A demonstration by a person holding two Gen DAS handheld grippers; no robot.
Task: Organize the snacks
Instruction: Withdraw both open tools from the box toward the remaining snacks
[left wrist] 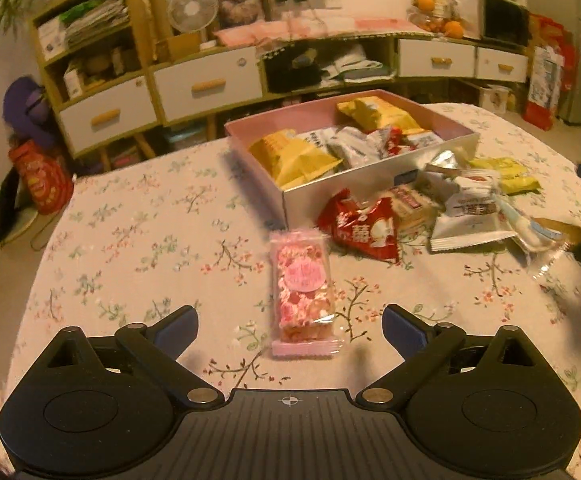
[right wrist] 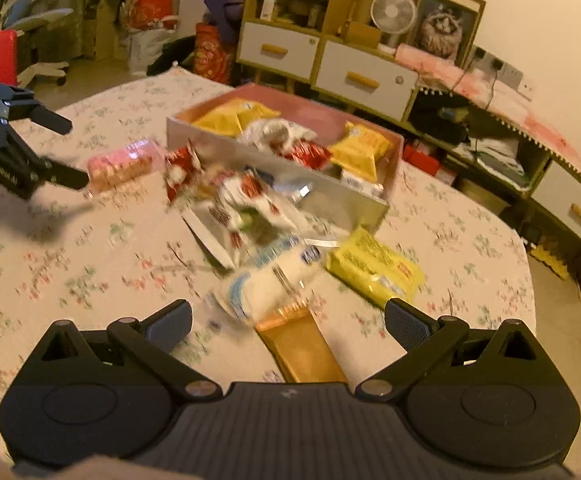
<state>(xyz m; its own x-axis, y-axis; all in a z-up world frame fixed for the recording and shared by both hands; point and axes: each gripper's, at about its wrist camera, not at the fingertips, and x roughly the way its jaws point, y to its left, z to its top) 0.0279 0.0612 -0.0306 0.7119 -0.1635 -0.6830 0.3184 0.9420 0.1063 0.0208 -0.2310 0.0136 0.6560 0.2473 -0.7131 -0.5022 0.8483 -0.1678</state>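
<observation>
snacks half sorted, both of your claws spread wide and holding nothing.
nearest, your left gripper (left wrist: pixel 290 320) frames the pink packet (left wrist: pixel 304 298) on the table (left wrist: pixel 130 240) without pinching it; your right gripper (right wrist: pixel 288 320) hangs over the gold packet (right wrist: pixel 302 348). beyond them a loose pile (left wrist: pixel 430 208) waits beside the box (left wrist: pixel 350 184), which already holds several yellow, red and white packs.

Glossy plastic is wrapping the pink snack (left wrist: pixel 304 298); matt floral cloth (left wrist: pixel 150 248) is covering the table; the box (left wrist: pixel 342 190) wall is looking shiny, silvery.
</observation>
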